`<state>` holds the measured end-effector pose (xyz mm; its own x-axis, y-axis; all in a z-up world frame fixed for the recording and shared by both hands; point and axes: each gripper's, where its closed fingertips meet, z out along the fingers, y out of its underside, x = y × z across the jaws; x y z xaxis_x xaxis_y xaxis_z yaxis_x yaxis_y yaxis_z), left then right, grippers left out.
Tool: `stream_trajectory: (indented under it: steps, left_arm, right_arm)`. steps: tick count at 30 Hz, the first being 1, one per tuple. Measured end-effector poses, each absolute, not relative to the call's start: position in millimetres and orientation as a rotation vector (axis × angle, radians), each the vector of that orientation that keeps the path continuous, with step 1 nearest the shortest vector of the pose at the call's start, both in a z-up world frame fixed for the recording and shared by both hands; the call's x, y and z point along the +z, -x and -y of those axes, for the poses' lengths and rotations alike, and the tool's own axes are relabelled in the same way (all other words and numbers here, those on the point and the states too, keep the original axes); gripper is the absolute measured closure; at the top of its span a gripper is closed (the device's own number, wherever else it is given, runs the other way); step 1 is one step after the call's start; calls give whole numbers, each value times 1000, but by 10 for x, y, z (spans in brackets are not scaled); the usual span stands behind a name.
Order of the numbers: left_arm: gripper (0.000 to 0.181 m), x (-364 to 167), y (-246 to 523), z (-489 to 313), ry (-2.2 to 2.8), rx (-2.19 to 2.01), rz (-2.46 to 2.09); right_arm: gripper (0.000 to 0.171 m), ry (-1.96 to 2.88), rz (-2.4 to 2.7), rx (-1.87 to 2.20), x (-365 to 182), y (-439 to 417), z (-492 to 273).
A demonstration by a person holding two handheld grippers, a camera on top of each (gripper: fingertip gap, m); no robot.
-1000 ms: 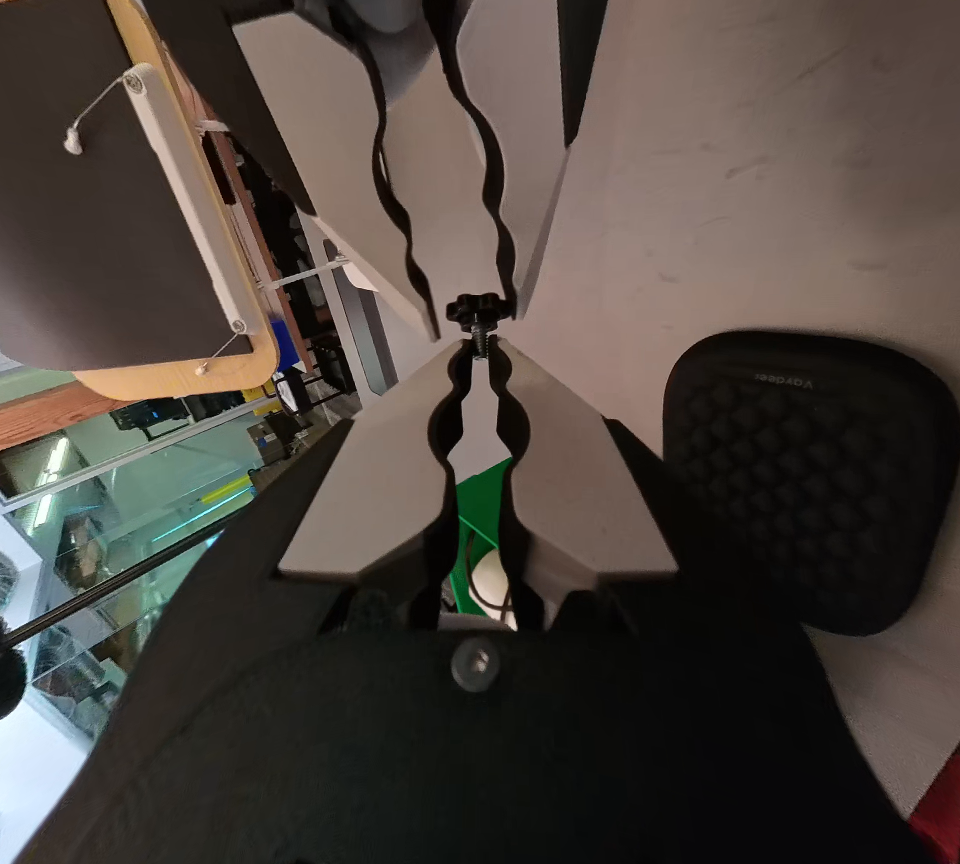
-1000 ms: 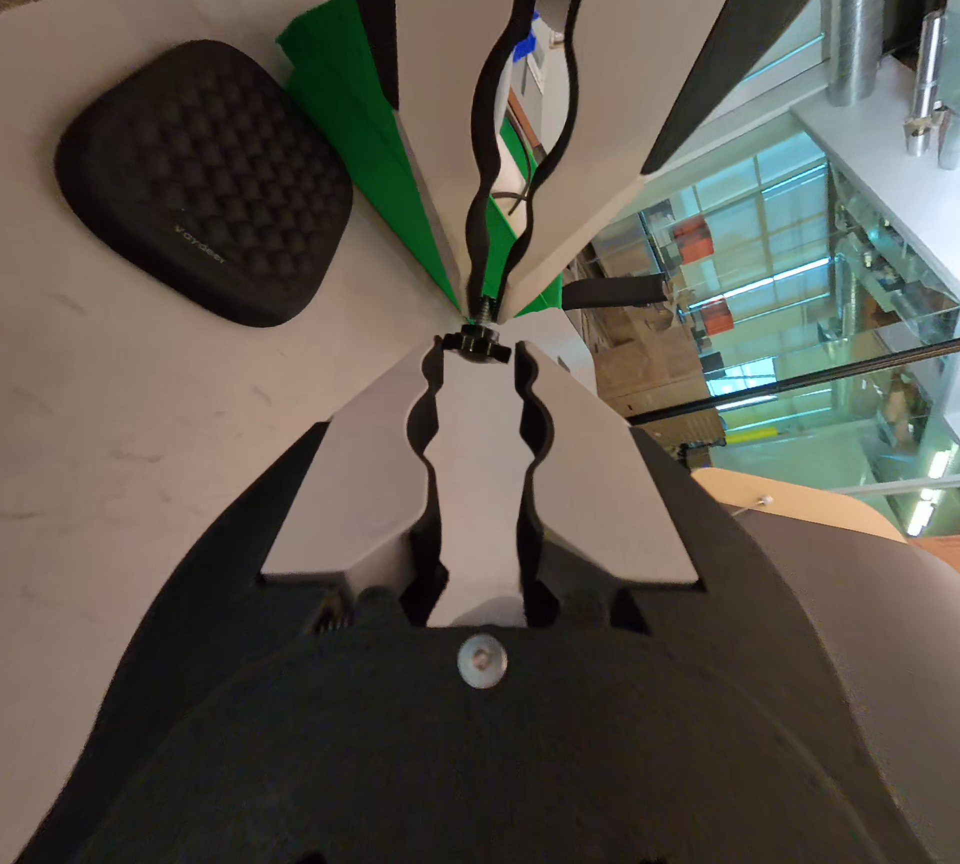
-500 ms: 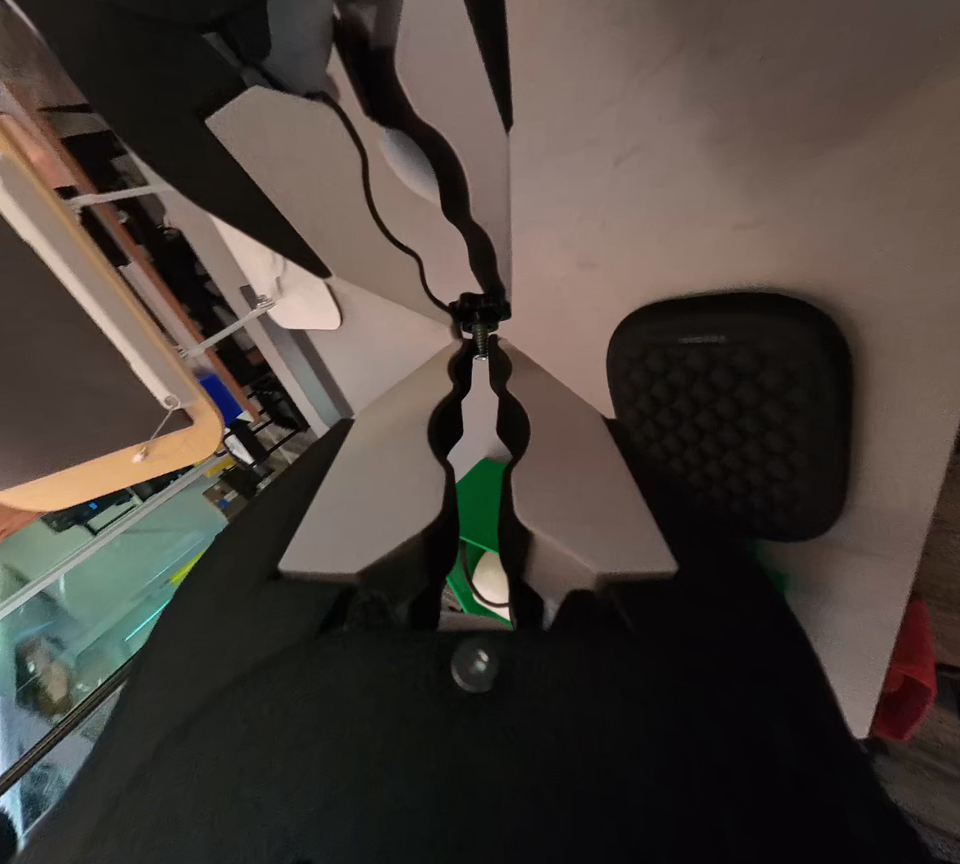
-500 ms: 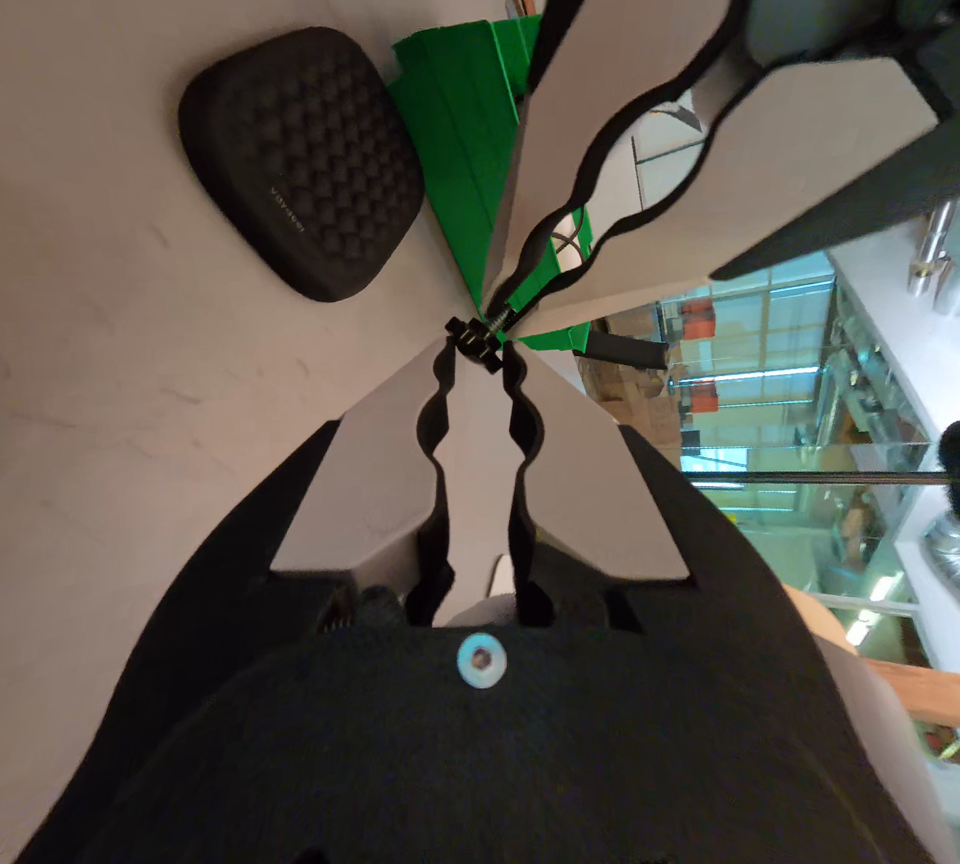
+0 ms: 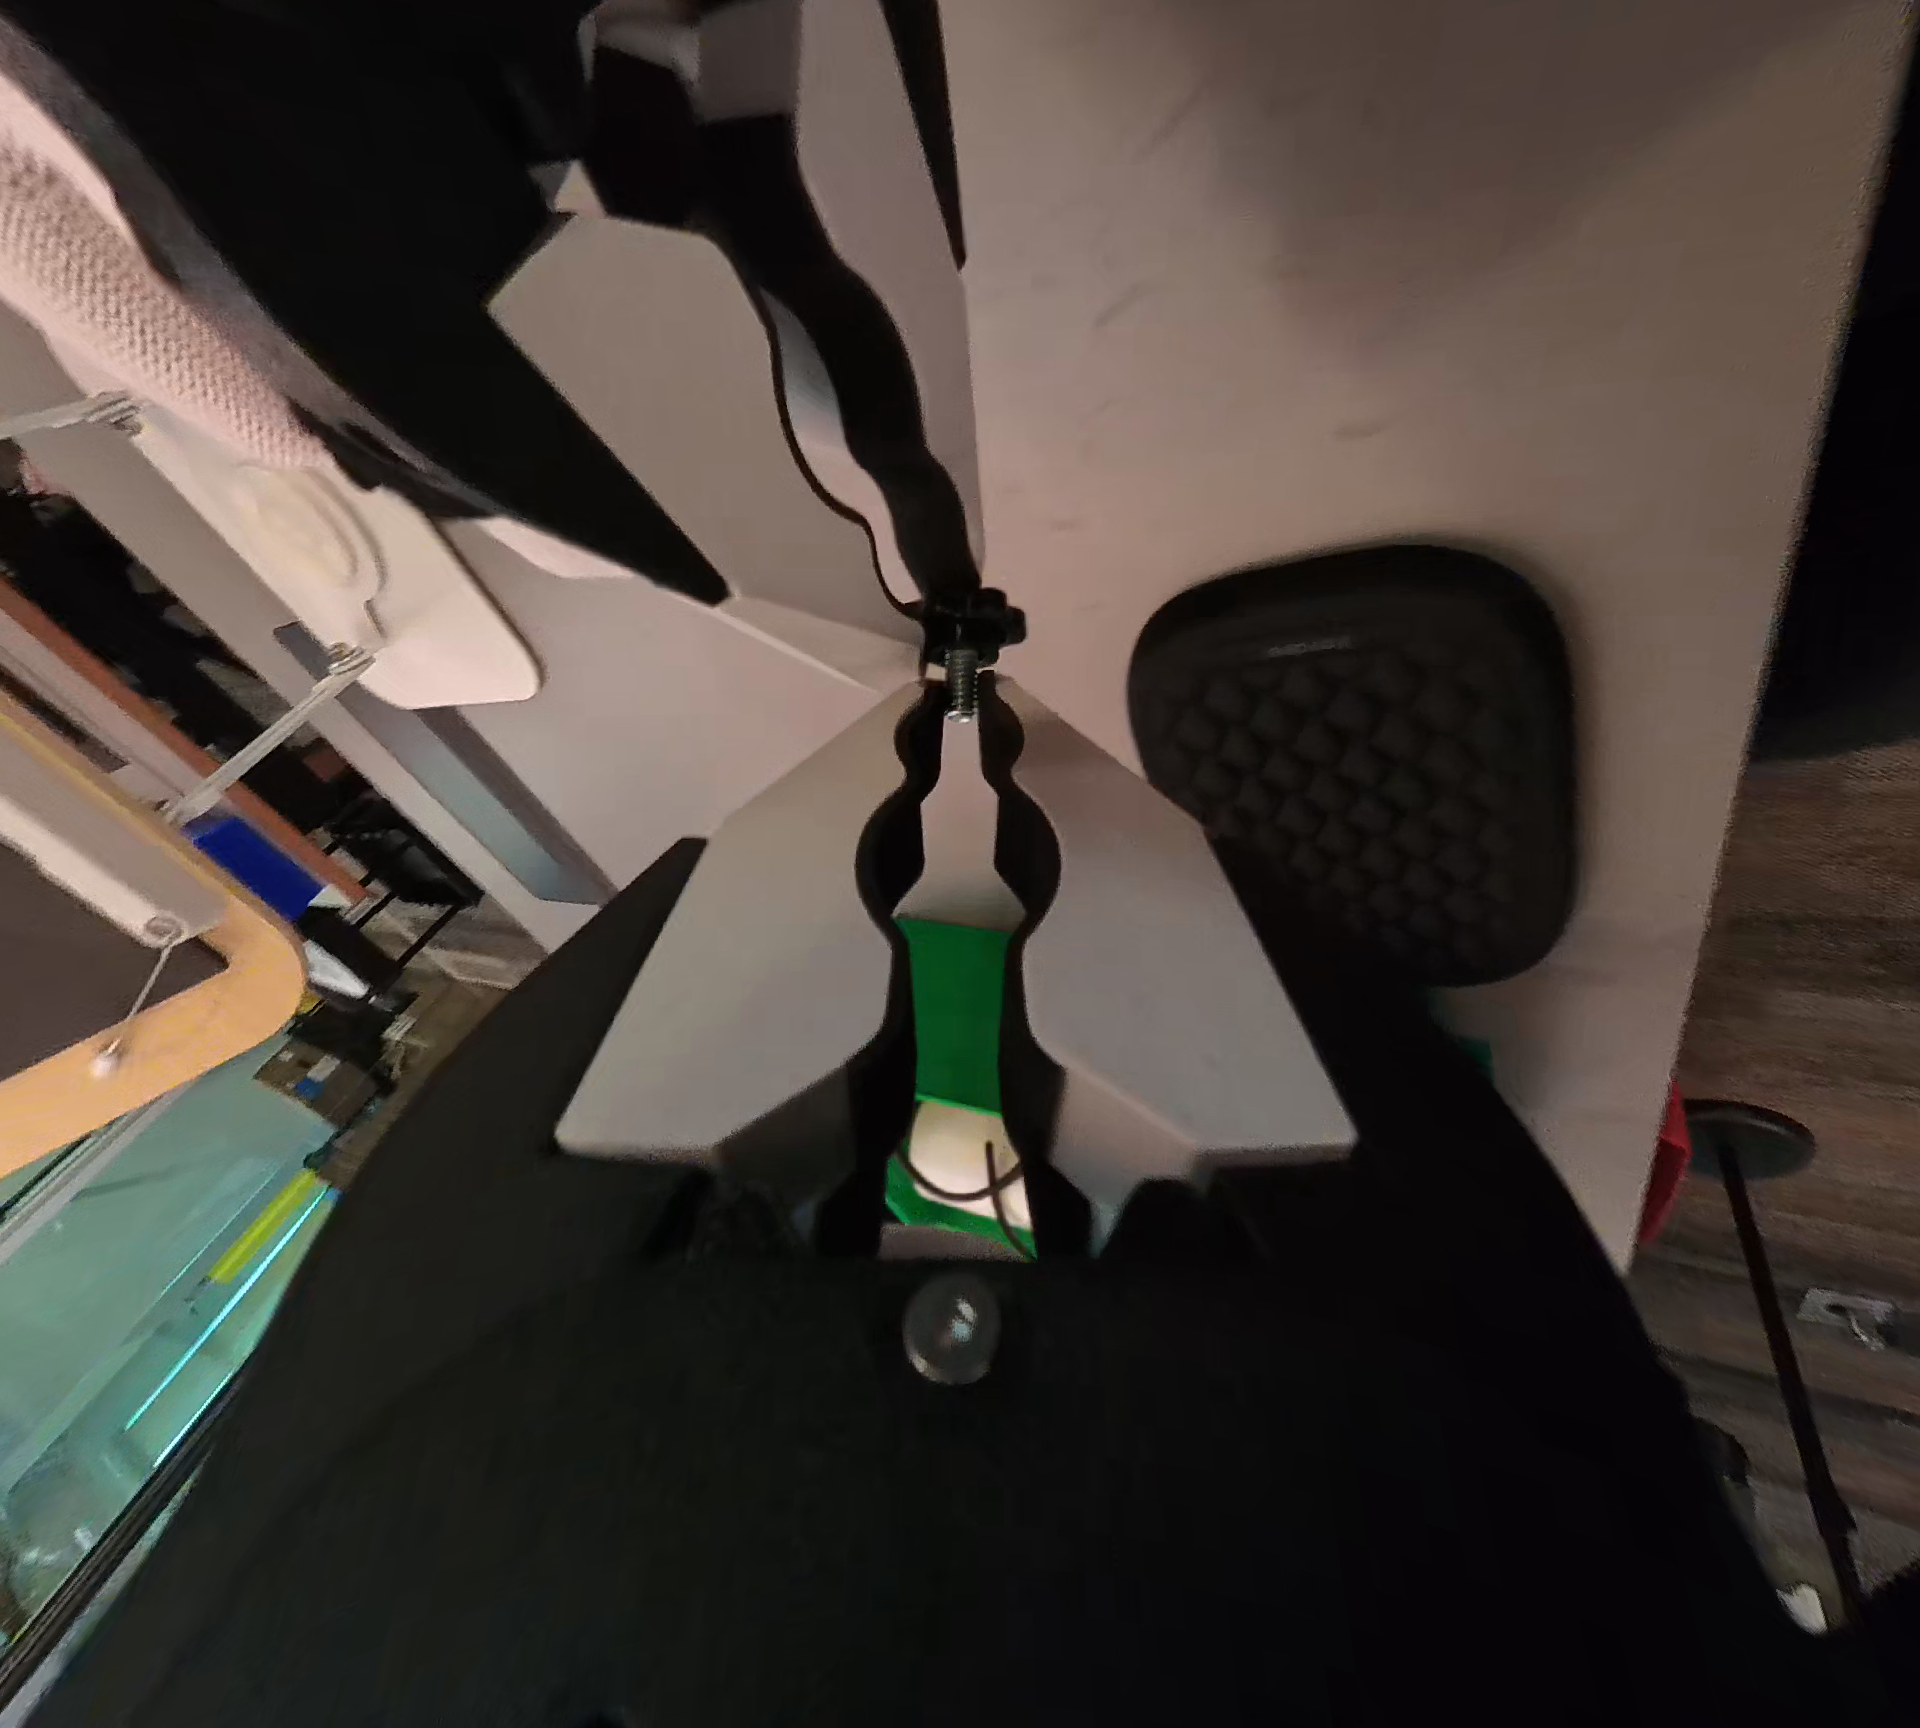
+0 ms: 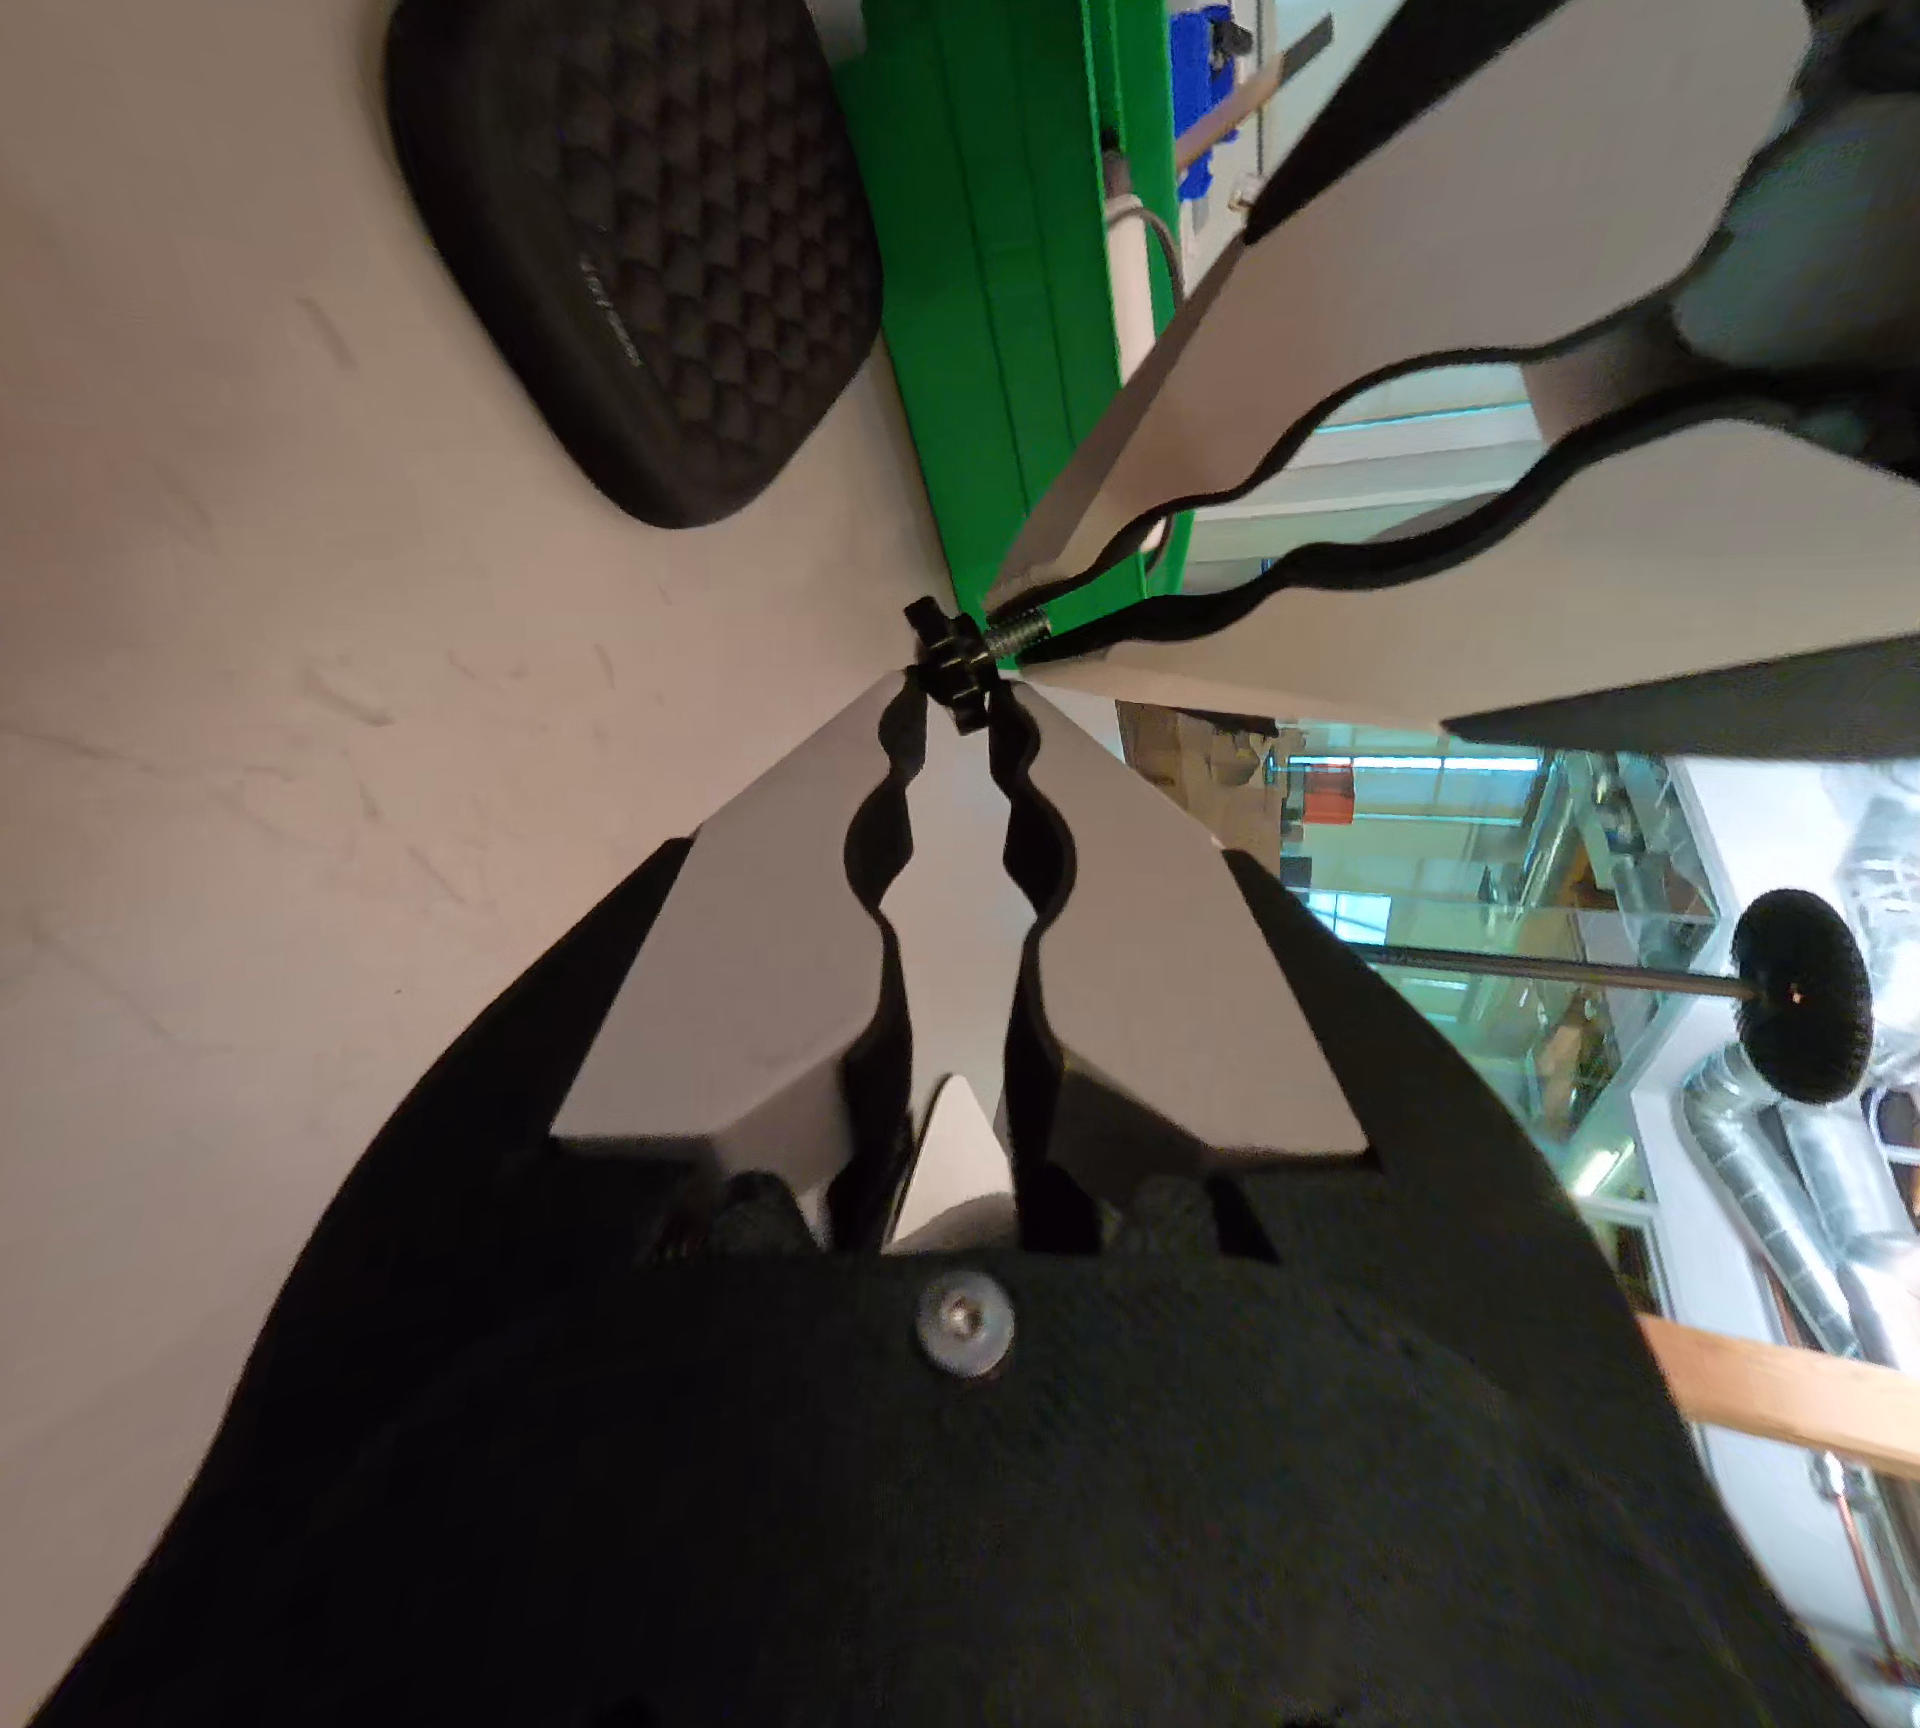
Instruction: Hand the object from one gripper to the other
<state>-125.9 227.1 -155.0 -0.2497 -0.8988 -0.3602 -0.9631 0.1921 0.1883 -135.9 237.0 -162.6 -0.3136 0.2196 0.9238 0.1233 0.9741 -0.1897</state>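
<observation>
A small black knob screw [image 5: 971, 616] with a silver threaded shaft [image 5: 961, 691] hangs in the air above the white table [image 5: 1351, 120]. My left gripper [image 5: 961, 710] is shut on the shaft. My right gripper [image 6: 954, 689] is shut on the black knob [image 6: 951, 655], and it reaches in from the top of the left wrist view [image 5: 951, 582]. In the right wrist view the left gripper [image 6: 1023, 631] comes in from the right and pinches the shaft [image 6: 1016, 634]. The two grippers meet tip to tip at the screw.
A black textured pad [image 5: 1351, 774] lies on the table, also in the right wrist view [image 6: 634, 203]. A green box [image 6: 997, 276] stands beside it. The table's edge and wooden floor [image 5: 1787, 951] are at the right. A knitted sleeve [image 5: 104, 244] is at the upper left.
The right gripper's fingers have narrowed from a wider gap onto the knob. Both grippers have swung round together with the screw between them, so the pad and table have shifted in both views.
</observation>
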Motion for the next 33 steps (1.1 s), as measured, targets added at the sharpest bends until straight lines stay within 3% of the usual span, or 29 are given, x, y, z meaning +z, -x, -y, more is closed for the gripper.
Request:
stream_trajectory:
  steps: [1, 3, 11, 21, 26, 33]
  left_arm:
    - [173, -1521, 1269, -2329, 1797, 604, -2255]
    - [154, -1409, 1293, -2449, 1774, 676, -2145]
    - [139, -822, 1203, -2583, 1480, 680, -1539]
    - [154, -791, 1135, -2527, 1347, 510, -1310]
    - [144, -851, 1100, -2475, 1353, 432, -1349]
    - [159, -886, 1114, -2501, 1348, 429, -1370]
  right_arm:
    - [160, 271, 1877, 106, -1599, 1367, -2412]
    - [161, 342, 1827, 148, -1506, 1385, -2498]
    - [161, 584, 1615, 476, -1101, 1364, -2684]
    - [161, 557, 1567, 550, -1033, 1349, -2578]
    - [162, 539, 1557, 559, -997, 1334, -2538]
    - [161, 517, 1564, 566, -991, 1322, -2501]
